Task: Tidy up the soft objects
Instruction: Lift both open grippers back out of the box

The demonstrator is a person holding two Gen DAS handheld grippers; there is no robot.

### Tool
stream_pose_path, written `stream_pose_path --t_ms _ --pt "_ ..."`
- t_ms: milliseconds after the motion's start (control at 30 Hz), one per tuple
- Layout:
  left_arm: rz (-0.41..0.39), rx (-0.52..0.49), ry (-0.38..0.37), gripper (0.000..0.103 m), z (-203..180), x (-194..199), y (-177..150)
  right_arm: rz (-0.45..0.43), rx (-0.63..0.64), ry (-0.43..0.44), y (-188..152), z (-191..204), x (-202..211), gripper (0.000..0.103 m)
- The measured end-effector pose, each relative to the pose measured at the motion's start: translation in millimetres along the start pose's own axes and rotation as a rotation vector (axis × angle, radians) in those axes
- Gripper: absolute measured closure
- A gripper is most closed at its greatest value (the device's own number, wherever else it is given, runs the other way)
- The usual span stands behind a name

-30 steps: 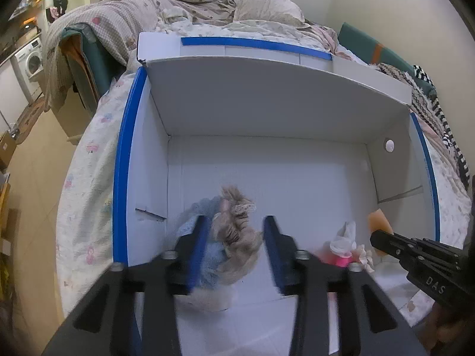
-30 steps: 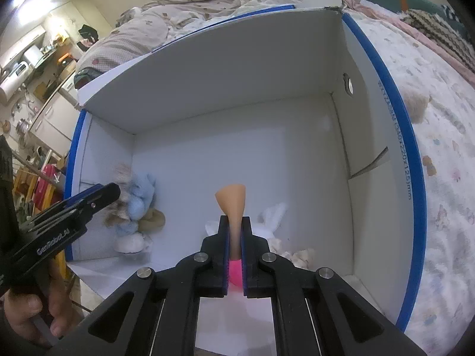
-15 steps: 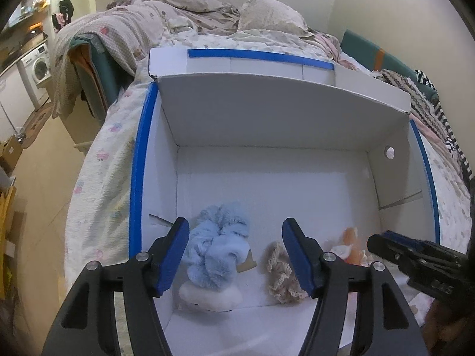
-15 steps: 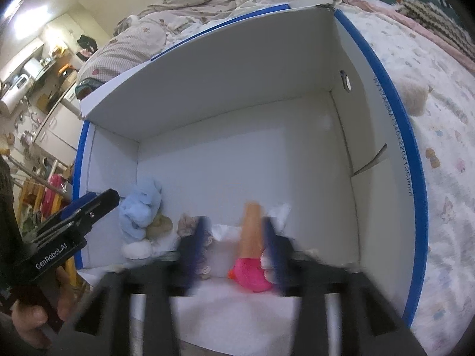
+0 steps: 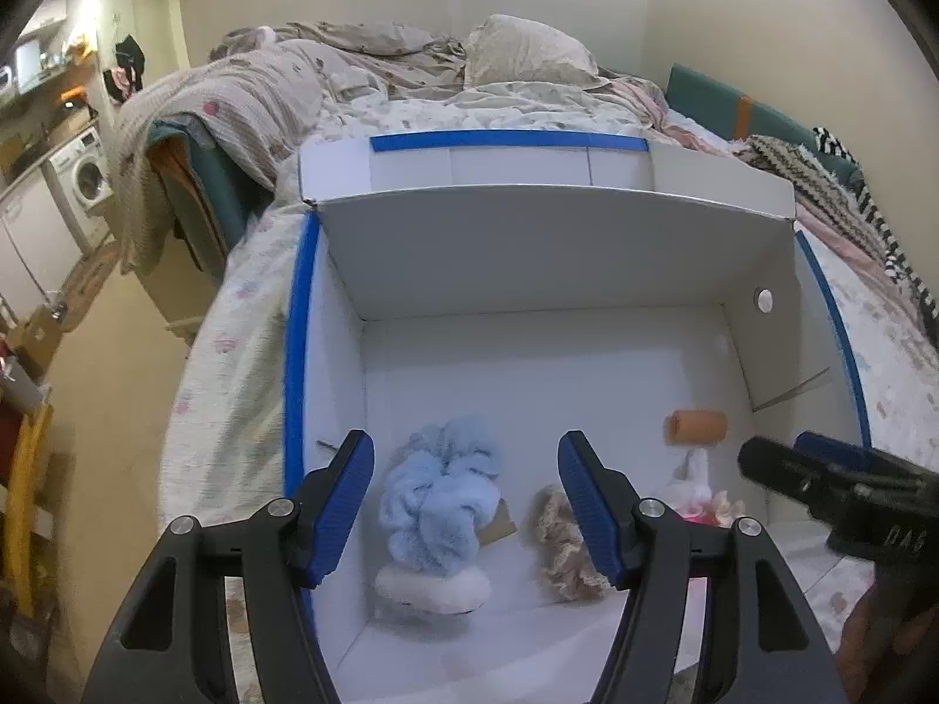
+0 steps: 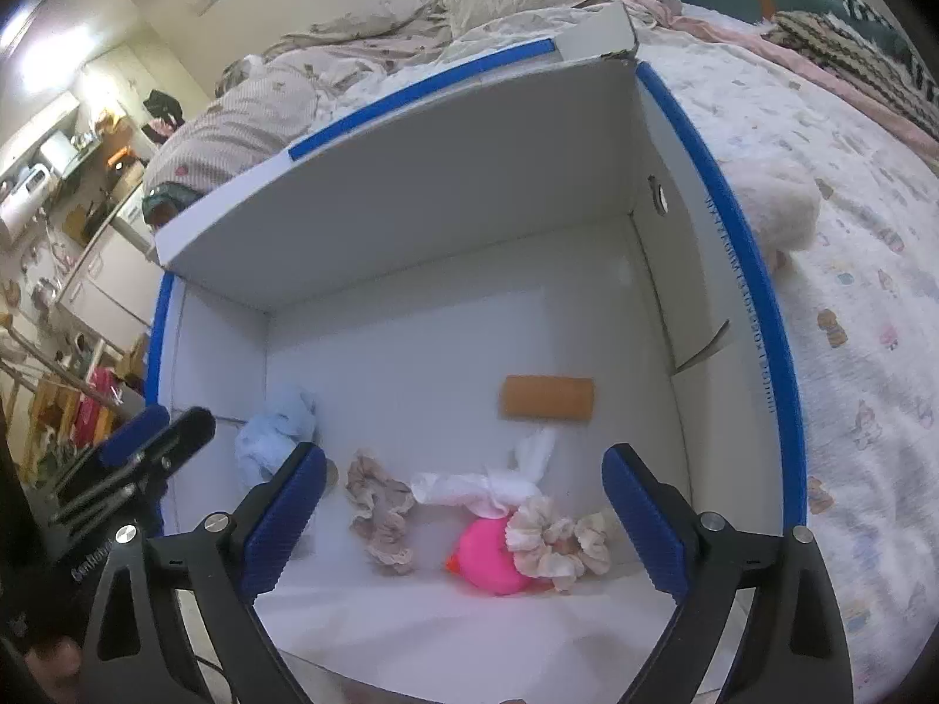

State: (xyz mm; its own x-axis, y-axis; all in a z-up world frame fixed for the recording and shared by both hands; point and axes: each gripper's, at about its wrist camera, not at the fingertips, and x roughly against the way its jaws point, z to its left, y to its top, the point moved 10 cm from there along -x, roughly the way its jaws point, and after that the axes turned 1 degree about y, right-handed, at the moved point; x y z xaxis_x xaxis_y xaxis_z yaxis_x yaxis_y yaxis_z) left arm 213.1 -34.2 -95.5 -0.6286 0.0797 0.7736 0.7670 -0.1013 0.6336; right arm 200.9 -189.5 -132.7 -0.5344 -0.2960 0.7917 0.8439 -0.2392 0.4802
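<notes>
A white box with blue edges (image 5: 528, 270) (image 6: 411, 188) lies open on a bed. Inside lie a light blue fluffy scrunchie (image 5: 440, 498) (image 6: 276, 434), a white soft piece (image 5: 434, 589), a beige lace scrunchie (image 5: 563, 551) (image 6: 378, 504), an orange sponge (image 5: 695, 427) (image 6: 547, 399), a white cloth (image 6: 510, 478), a pink soft toy (image 6: 487, 554) and a cream scrunchie (image 6: 554, 540). My left gripper (image 5: 466, 507) is open and empty above the blue scrunchie. My right gripper (image 6: 463, 522) is open and empty above the pink toy.
The box sits on a patterned bedsheet (image 6: 868, 305). A cream plush (image 6: 774, 205) lies outside the box at its right. Rumpled bedding and a pillow (image 5: 516, 58) lie behind. A washing machine (image 5: 82, 182) and floor are at the left.
My left gripper opened, let the beige scrunchie drop into the box and drew back. My right gripper opened and released the orange sponge, which now lies flat on the box floor.
</notes>
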Motion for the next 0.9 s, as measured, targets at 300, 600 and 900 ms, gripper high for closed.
stream_pose_path --t_ms 300,600,900 --pt "0.002 0.011 0.006 0.041 9 19 -6 -0.014 -0.018 0.017 -4 0 12 0.0" --pt "0.007 0.05 0.02 0.041 27 44 -27 -0.033 0.066 -0.01 -20 13 28 0.0" --pt "-0.019 0.062 0.07 0.015 45 68 -53 -0.038 0.115 0.0 -45 25 49 0.0"
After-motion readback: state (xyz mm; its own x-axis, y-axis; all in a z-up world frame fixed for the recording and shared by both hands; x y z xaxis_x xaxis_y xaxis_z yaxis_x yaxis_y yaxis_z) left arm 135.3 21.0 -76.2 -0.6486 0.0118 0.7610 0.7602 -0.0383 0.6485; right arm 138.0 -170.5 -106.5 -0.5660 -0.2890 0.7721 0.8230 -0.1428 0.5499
